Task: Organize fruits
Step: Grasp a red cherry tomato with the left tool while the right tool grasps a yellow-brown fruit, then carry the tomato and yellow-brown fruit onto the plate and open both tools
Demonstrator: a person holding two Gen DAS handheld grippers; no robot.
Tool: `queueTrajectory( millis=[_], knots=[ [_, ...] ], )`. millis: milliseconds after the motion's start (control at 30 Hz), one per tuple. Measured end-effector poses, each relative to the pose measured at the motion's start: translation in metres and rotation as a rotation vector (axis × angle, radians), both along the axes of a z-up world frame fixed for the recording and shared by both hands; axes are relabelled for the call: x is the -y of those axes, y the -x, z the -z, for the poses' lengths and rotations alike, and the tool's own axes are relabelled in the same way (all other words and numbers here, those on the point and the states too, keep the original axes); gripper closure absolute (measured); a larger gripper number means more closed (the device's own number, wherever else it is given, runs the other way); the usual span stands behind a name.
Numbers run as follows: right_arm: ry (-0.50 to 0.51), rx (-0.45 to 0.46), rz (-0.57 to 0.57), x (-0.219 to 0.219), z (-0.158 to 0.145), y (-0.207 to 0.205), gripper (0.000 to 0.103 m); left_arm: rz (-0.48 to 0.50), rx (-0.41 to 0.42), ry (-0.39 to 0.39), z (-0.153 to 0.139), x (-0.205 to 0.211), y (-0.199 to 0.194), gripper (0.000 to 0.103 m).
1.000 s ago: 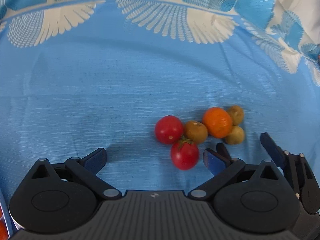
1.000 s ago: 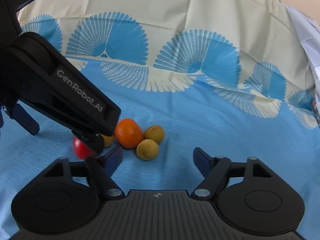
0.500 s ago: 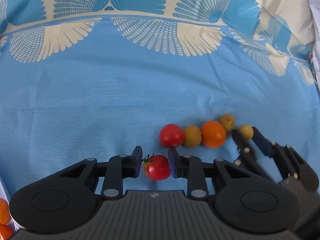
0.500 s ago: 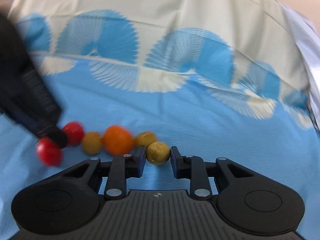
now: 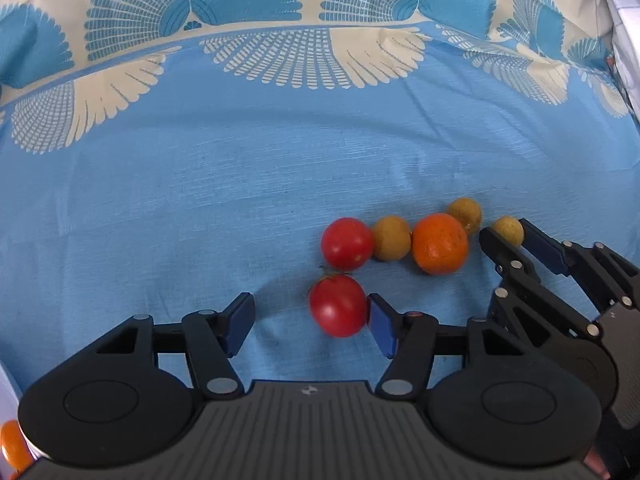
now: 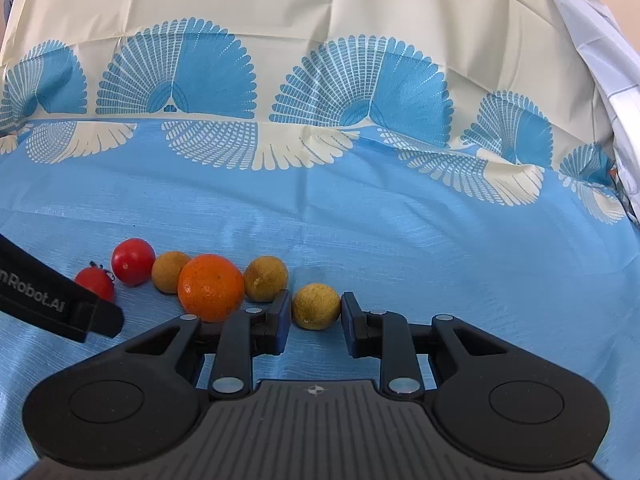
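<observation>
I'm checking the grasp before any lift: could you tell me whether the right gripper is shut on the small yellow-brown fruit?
Shut on it: the right gripper has both blue pads against the small yellow-brown round fruit.

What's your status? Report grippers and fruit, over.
Left gripper jaws just opening, stemmed tomato loose between them, against one pad. Right gripper shut on small yellow-brown fruit. Orange, second tomato, two brown fruits crowd alongside.

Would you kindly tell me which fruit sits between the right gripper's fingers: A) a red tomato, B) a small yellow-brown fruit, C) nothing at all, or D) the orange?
B: in the right wrist view the right gripper is shut on a small yellow-brown fruit, with the orange lying outside its fingers.
</observation>
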State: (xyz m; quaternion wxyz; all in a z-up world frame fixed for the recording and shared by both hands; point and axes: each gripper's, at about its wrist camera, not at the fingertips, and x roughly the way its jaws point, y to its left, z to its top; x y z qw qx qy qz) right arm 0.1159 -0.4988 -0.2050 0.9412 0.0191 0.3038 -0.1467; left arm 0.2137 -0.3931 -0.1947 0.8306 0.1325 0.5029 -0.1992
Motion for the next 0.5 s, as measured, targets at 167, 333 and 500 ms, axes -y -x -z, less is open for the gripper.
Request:
queueTrajectory(
  millis=[167,333,500],
  knots=[
    [0.003,-0.002,0.001,-0.001,0.000,0.000,0.075,0.033,0.023,0.009,-0.007,-0.001,0.004,0.071],
    [0.002,0.052,0.040,0.002,-0.007,0.005,0.075,0.019,0.079,0.036,-0.026,-0.012,0.017,0.071],
    [-0.004,0.132,0.110,0.010,-0.021,0.020,0.075,-0.026,0.123,0.068,-0.065,-0.047,0.039,0.071]
  ],
)
